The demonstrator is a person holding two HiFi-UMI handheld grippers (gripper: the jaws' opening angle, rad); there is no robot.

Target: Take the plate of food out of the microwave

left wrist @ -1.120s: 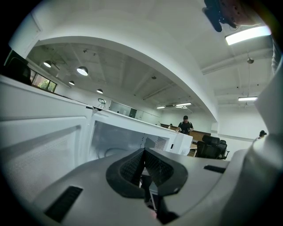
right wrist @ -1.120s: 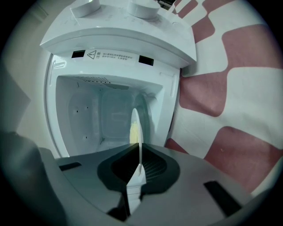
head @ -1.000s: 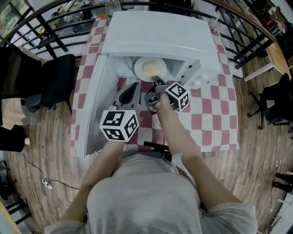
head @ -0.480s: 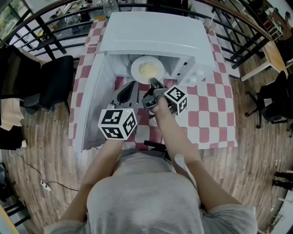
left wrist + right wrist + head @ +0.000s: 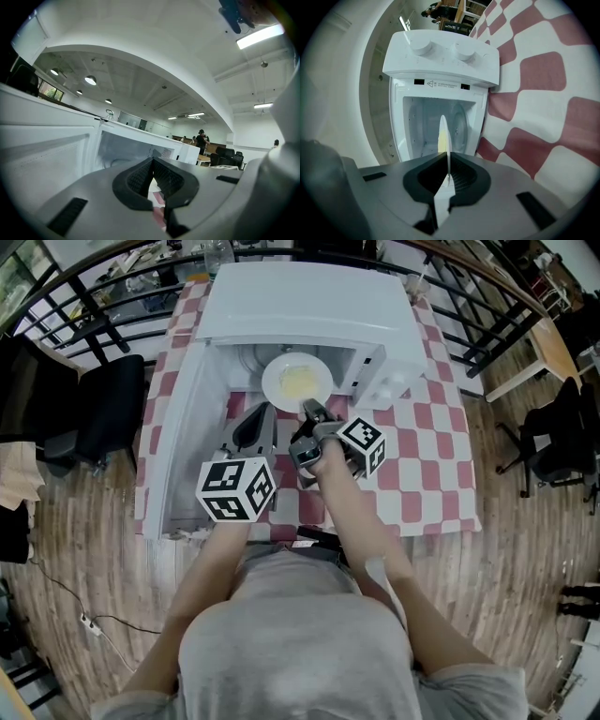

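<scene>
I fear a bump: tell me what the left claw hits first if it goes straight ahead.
Likely the microwave's inner wall: the left claw points into the open cavity, left of the plate in the right claw. Nothing shows in between, though depth is unclear.

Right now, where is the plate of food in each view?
Head view: plate of food, upper centre at the microwave mouth, right gripper gripping its near rim.
Left gripper view: not in it.
Right gripper view: centre, edge-on between the jaws.
Shared landmark: the white microwave.
</scene>
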